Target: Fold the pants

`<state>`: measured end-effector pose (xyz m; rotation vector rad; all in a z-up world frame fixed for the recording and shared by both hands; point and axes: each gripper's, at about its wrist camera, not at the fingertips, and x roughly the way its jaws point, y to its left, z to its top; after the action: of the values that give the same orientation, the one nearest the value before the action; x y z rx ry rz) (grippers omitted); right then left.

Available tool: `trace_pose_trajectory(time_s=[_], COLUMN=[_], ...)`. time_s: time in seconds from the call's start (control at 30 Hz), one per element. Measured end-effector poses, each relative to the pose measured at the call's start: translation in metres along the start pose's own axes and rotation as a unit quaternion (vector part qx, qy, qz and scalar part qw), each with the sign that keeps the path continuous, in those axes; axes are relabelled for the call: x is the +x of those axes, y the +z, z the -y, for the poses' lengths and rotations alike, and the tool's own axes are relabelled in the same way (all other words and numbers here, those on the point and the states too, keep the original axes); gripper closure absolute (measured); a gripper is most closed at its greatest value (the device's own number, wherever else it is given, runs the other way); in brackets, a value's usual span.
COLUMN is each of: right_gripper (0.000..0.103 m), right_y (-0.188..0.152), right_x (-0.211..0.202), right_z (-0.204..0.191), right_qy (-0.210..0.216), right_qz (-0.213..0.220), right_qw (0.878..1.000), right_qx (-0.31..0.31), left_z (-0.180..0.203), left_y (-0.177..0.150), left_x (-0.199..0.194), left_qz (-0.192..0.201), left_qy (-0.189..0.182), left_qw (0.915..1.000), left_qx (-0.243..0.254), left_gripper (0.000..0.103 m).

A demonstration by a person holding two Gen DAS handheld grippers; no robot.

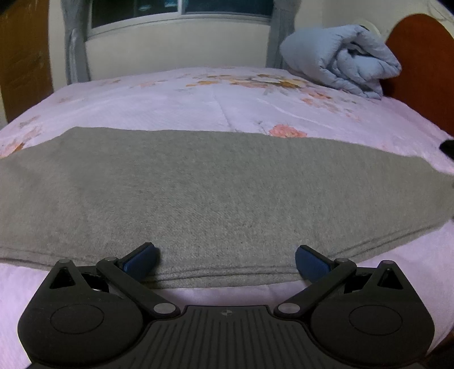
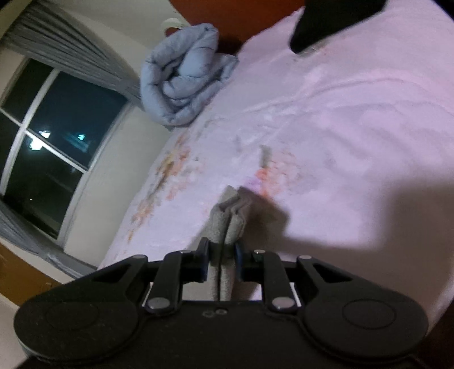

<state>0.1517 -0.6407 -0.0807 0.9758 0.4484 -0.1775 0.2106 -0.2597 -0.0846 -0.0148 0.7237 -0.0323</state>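
Grey pants (image 1: 215,193) lie flat in a long band across the pink bed, their layered near edge running just under my left gripper (image 1: 227,259). That gripper is open, its blue pads wide apart over the edge and holding nothing. In the right wrist view my right gripper (image 2: 221,257) is shut on a bunched end of the grey pants (image 2: 228,215), which sticks up between the pads above the sheet. The rest of the pants is hidden below that gripper's body.
The pink floral bedsheet (image 1: 227,93) covers the bed. A rolled light-blue quilt (image 1: 346,59) lies at the far corner by the wooden headboard (image 1: 422,62). A window with grey curtains (image 1: 181,17) is behind the bed. A black object (image 2: 326,20) lies on the sheet.
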Motion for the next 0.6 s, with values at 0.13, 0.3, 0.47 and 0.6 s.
trace_pose_trajectory(time_s=[0.13, 0.3, 0.47, 0.6], right_gripper=[0.094, 0.094, 0.094, 0.095], right_y=[-0.001, -0.001, 0.002, 0.000], right_x=[0.000, 0.000, 0.003, -0.001], right_z=[0.005, 0.008, 0.002, -0.032], right_qy=[-0.004, -0.001, -0.002, 0.025], right_qz=[-0.003, -0.007, -0.011, -0.008], right_qw=[1.000, 1.000, 1.000, 0.998], right_qx=[-0.002, -0.002, -0.009, -0.053], left_z=[0.012, 0.017, 0.016, 0.001], left_y=[-0.003, -0.011, -0.012, -0.008], left_x=[-0.003, 0.001, 0.003, -0.001], left_qz=[0.011, 0.020, 0.020, 0.017], left_qy=[0.016, 0.027, 0.027, -0.009], left_qw=[0.9998, 0.9993, 0.9992, 0.9998], left_qx=[0.008, 0.016, 0.022, 0.011], left_gripper=[0.000, 0.000, 0.000, 0.000])
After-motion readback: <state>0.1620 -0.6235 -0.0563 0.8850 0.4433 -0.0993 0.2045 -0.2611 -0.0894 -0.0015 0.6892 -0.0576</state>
